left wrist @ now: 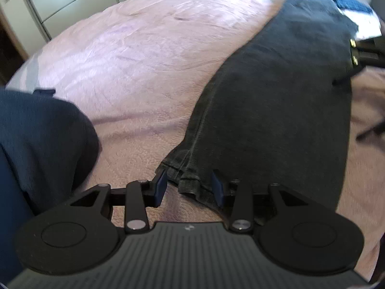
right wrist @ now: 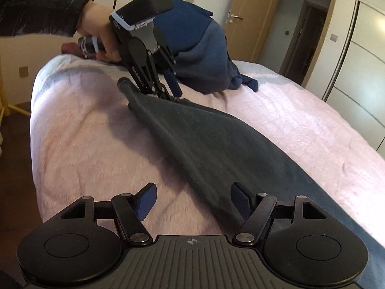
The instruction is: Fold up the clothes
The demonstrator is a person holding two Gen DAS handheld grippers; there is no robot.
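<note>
Both tools are apart: left tool [left wrist: 190, 184] straddles the dark trousers' [left wrist: 276, 101] hem, right tool [right wrist: 192, 201] at six o'clock, ready to fold.

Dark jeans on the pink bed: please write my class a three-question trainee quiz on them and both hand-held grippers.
1. True or false: the dark jeans lie stretched out on the pink bedspread.
2. Which hand-held gripper is at the hem end of the jeans: A left, B right?
3. Fill in: the heap behind the left hand-held gripper, in the right wrist view, is a ____ garment.

Key: 1 true; 2 A; 3 blue. Neither hand-held gripper clamps the cloth; both stand open.
</note>
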